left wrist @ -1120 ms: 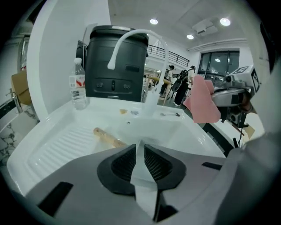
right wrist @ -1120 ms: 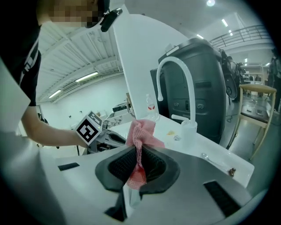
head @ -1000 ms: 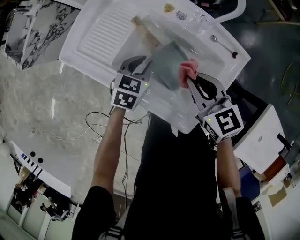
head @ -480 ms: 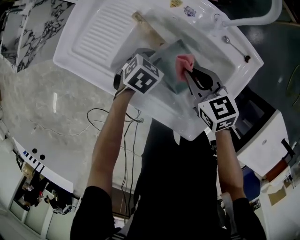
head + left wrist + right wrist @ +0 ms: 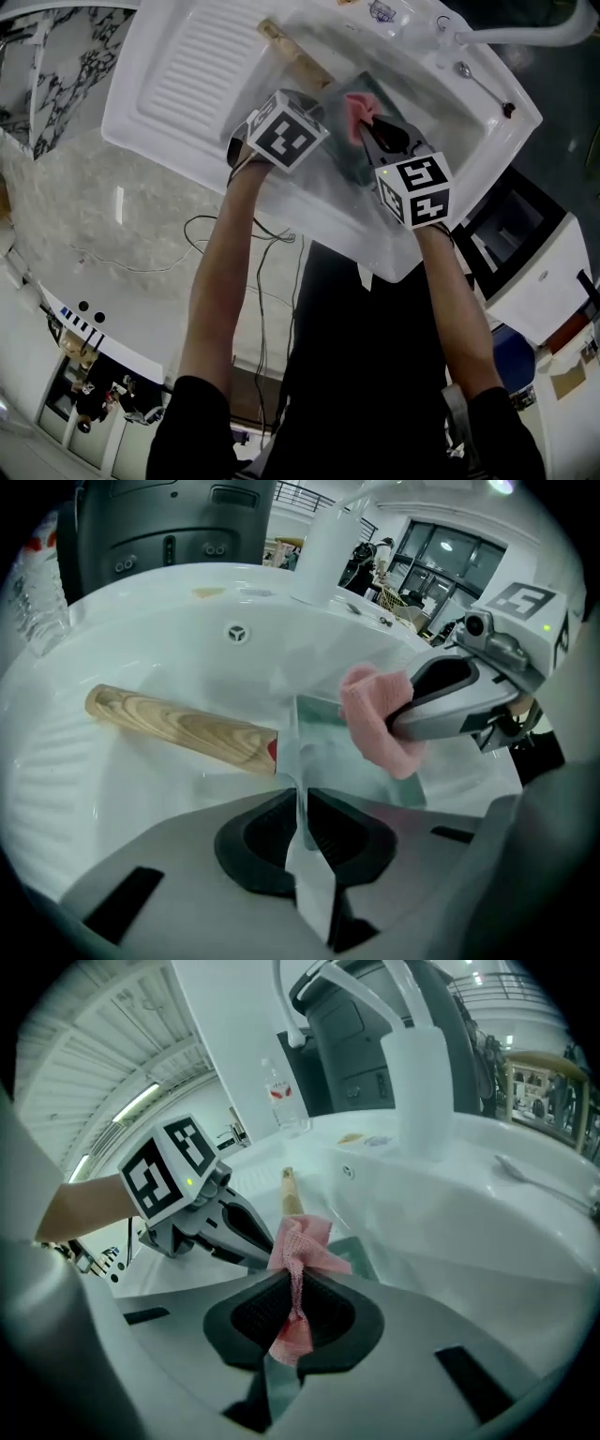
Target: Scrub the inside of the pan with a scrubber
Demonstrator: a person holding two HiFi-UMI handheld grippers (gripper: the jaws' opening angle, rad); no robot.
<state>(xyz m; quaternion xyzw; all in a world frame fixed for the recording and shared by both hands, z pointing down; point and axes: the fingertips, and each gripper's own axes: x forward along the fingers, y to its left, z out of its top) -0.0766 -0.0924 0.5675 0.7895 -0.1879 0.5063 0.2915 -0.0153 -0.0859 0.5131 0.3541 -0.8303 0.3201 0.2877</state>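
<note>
A square grey-green pan [image 5: 339, 142] with a wooden handle [image 5: 295, 58] lies tilted in the white sink [image 5: 281, 202]. My left gripper [image 5: 314, 117] is shut on the pan's near rim; the thin wall [image 5: 302, 761] runs up between its pads. My right gripper [image 5: 370, 131] is shut on a pink scrubber [image 5: 357, 111], which bulges out past the fingertips. In the left gripper view the scrubber [image 5: 375, 724] rests against the pan's inner face [image 5: 328, 742]. The right gripper view shows the scrubber [image 5: 302, 1246] pinched between the pads, with the left gripper [image 5: 216, 1222] close on the left.
A ribbed drainboard [image 5: 192, 66] lies left of the basin. The faucet [image 5: 511, 37] arches over the far rim, with a spoon [image 5: 483, 89] on the ledge beside it. A water bottle [image 5: 286, 1091] stands behind the sink. Cables [image 5: 216, 234] trail over the marble counter.
Both grippers have pushed farther into the basin. The scrubber has moved left, from the pan's right edge onto its inner face. The left gripper has rolled while holding the rim.
</note>
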